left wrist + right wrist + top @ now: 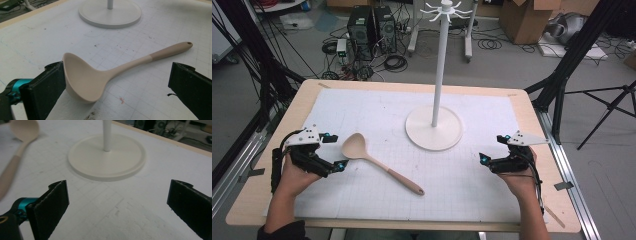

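My left gripper (pixel 332 151) rests at the near left of the table (pixel 262 175), jaws spread wide and holding nothing. The ladle (pixel 377 162) lies just beside it on the white grid mat (pixel 482 190), bowl toward my left hand, handle running away toward the near middle. In the left gripper view the ladle (pixel 100 75) sits between my jaws, its bowl right against the left pad, though I cannot tell whether they touch.

My right gripper (pixel 492 150) waits at the near right, also wide open and empty, well apart from the ladle and facing the utensil stand (pixel 434 127), whose round base (pixel 106 157) stands ahead of it.

I judge the ladle light, with a smooth, probably silicone skin: slightly yielding and likely slippery on the curved bowl. The bowl is a poor place to pinch; it would squirm out. The straight handle is better, near where the pale neck meets the darker grip. The small hole at the handle's end (pixel 189 43) looks meant for the stand's hooks (pixel 446 10), so I would leave that end free.
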The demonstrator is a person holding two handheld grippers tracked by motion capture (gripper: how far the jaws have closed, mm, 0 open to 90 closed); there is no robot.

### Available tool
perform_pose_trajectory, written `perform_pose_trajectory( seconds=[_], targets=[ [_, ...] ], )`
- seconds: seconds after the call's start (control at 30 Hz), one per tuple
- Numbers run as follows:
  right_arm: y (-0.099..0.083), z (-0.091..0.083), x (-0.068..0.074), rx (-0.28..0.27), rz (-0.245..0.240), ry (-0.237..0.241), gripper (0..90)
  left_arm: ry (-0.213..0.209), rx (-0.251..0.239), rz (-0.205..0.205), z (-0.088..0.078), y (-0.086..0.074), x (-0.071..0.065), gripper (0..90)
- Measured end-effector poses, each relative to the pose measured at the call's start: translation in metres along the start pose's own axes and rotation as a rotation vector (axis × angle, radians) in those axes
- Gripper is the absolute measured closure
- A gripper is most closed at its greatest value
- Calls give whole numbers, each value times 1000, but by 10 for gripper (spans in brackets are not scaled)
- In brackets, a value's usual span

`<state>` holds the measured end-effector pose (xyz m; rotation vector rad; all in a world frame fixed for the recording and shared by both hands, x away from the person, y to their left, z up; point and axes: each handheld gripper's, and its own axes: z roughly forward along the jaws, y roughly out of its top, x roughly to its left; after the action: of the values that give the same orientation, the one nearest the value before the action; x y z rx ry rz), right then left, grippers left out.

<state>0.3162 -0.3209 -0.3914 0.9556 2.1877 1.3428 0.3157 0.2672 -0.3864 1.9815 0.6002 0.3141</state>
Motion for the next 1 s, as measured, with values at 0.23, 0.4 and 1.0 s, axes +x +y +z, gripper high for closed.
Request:
perform_pose_trajectory(
  seconds=[0.23,0.4,1.0],
  targets=[
    [6,-11,1,-29,-5,-7,25,-11,-18,10,1,1,-2,17],
    [6,-13,1,-35,-2,-1,25,-13,-22,19,3,3,-3,17],
    [3,-10,-1,-17,0,-13,25,-6,-13,17,4,2,-2,17]
  ],
)
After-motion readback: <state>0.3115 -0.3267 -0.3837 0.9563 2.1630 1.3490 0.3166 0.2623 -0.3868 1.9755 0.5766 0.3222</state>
